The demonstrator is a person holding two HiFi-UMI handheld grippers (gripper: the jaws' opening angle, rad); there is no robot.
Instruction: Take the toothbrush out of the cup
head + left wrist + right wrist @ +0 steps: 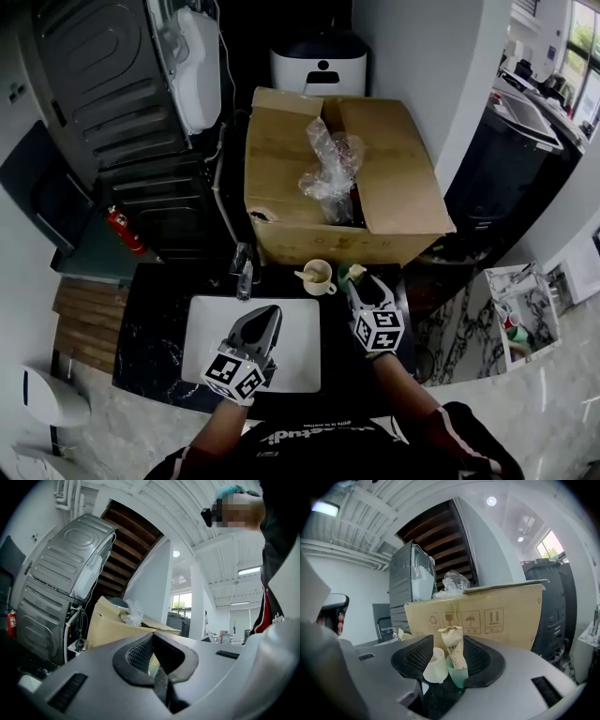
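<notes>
A cream cup (318,277) stands on the black counter behind the sink, with a pale stick, seemingly the toothbrush (306,275), leaning out to its left. Beside it a green cup (352,272) holds a beige tube (453,648). My right gripper (367,285) is open just short of both cups. In the right gripper view the cream cup (435,666) and green cup (458,673) show between the open right gripper (448,639) jaws, untouched. My left gripper (265,313) hangs over the sink, and the left gripper (153,637) jaws are shut on nothing.
A white sink (206,342) with a faucet (243,272) is set in the black marble counter (155,328). An open cardboard box (281,178) with plastic wrap stands right behind the cups. A washing machine (103,84) is at back left.
</notes>
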